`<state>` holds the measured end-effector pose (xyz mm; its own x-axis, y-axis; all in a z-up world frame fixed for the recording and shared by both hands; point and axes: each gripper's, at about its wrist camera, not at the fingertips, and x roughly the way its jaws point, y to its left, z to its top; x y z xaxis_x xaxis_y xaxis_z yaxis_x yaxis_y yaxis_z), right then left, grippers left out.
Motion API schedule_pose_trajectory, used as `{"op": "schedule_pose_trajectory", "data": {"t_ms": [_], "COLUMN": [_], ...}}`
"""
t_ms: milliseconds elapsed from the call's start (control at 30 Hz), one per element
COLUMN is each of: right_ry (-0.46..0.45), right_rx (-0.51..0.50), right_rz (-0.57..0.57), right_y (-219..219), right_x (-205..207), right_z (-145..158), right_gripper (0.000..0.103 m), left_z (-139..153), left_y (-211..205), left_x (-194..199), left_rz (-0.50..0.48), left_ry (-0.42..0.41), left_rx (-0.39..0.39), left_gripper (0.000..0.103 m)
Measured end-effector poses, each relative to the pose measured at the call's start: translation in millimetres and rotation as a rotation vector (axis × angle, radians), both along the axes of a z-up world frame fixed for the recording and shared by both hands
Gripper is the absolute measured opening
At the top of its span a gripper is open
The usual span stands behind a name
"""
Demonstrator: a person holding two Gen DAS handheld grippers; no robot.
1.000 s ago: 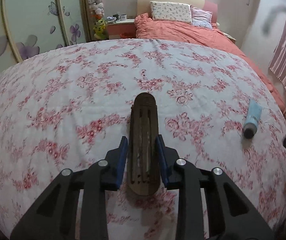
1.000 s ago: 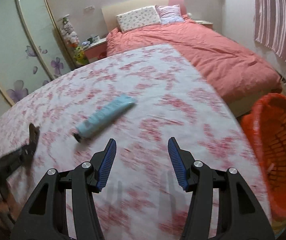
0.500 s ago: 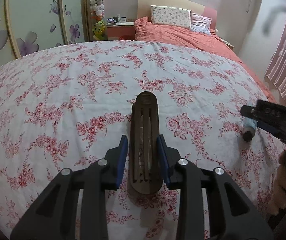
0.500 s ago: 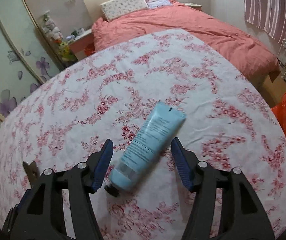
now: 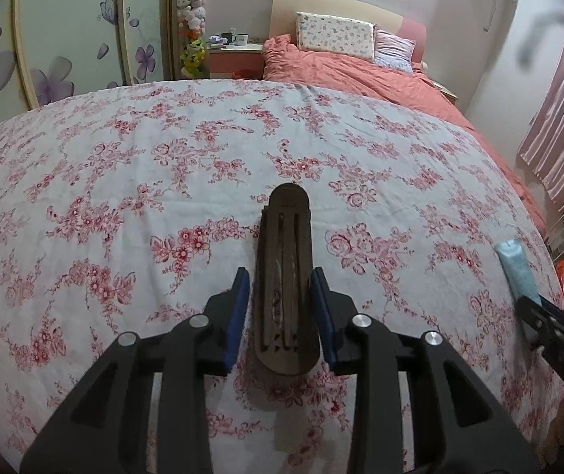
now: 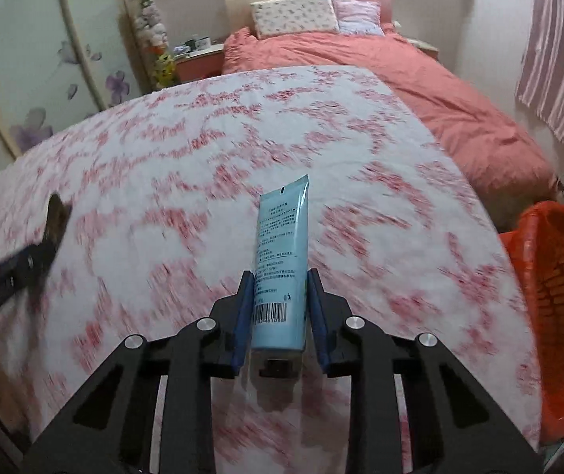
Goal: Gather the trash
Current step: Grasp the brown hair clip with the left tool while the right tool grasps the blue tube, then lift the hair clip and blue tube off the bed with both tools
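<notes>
Beside the orange basket [image 6: 550,316], right fingers [image 6: 247,308] clamp tube [image 6: 282,260]; left fingers [image 5: 238,308] clamp clip [image 5: 285,276].

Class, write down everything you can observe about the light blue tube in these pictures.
The light blue tube is a soft, plastic-looking squeeze tube with a flat crimped end pointing away, dark printed text, and a barcode near its dark cap end. The right gripper has its blue pads closed against both sides of it. The tube seems lifted off the floral cloth, casting a shadow below. The orange basket stands to its right.
</notes>
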<state>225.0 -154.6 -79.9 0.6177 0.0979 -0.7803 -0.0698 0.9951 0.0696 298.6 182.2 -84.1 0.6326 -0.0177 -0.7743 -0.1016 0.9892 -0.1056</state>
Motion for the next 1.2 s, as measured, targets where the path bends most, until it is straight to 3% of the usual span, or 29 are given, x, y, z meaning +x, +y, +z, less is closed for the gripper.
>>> {"op": "schedule_pose_trajectory", "data": {"t_ms": [167, 600, 1033, 1200], "right_ry": [-0.001, -0.027, -0.025, -0.025], "right_rx": [0.016, -0.041, -0.03, -0.026], "right_rz": [-0.012, -0.013, -0.021, -0.022], "right_y": [-2, -2, -6, -6], "right_x": [6, 0, 1, 1], "right_z": [0, -3, -4, -4], "right_gripper": [0.028, 0.029, 0.031, 0.031], "left_z": [0, -1, -2, -3], "left_y": [-8, -12, -3, -3], "left_x": [-3, -3, -5, -6], "left_rz": [0.007, 0.011, 0.011, 0.012], "left_ry": [0.008, 0.008, -0.006, -0.001], "left_rx": [0.006, 0.036, -0.034, -0.017], "left_gripper": [0.044, 0.044, 0.046, 0.046]}}
